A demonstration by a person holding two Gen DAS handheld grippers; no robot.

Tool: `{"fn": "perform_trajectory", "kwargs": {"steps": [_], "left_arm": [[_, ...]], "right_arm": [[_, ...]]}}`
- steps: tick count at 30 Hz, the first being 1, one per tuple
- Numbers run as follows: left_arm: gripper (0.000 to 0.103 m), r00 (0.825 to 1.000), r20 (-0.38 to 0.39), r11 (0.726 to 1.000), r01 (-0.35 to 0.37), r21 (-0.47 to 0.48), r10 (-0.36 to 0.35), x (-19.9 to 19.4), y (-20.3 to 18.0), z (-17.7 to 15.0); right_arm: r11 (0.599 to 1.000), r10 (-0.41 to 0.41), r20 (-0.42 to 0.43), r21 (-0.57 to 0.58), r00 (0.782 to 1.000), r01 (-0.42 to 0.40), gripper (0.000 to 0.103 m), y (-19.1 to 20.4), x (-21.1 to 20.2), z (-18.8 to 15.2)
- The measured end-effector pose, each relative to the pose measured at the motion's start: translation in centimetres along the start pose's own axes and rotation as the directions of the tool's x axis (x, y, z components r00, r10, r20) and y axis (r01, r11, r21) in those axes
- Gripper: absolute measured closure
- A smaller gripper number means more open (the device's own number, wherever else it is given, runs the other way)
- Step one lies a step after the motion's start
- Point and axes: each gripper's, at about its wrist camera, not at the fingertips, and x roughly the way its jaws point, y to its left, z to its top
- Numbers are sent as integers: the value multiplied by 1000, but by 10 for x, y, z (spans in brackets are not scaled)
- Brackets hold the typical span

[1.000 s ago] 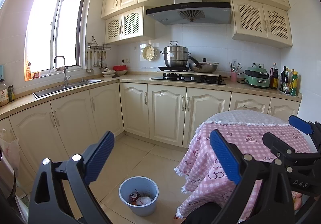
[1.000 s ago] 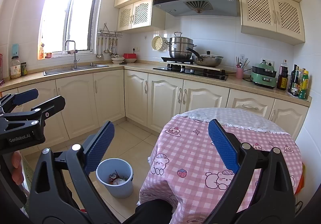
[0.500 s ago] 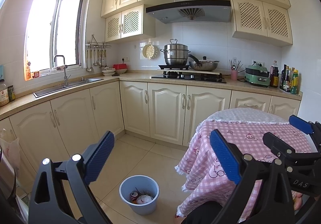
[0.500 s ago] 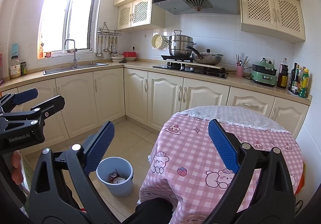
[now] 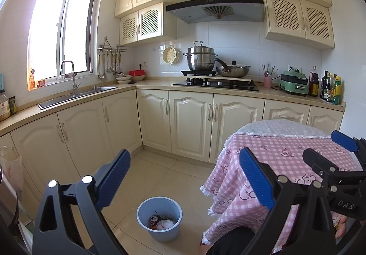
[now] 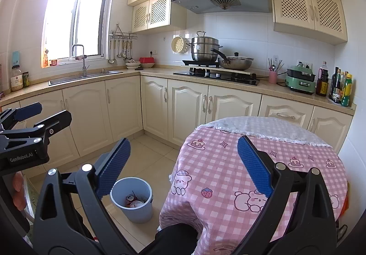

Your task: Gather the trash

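Here, the table [image 6: 263, 163] w/ pink check cloth fills lower right of the right view; no trash visible on top. The bin [image 6: 132, 200] stands on the floor at lower centre-left, just beside the table; a can and a wrapper [image 5: 163, 224] lie inside. Left gripper [image 5: 184, 184] and right gripper [image 6: 183, 168]: jaws spread wide, nothing held. Judgement: collection looks near done. Scan floor and tabletop before finishing; approach any leftover item from above, jaws kept wide.

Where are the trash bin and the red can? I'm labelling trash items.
trash bin [image 5: 146, 210]: left wrist view, bare inner wall.
red can [image 5: 153, 219]: left wrist view, its silver top, inside the bin.
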Motion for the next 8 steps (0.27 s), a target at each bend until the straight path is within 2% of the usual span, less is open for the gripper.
{"fn": "perform_trajectory", "kwargs": {"steps": [8], "left_arm": [[9,997,-65,999,-28,20,29,27,3,-11]], "right_arm": [[998,21,-51,60,998,-18,10,-30,18,0]]}}
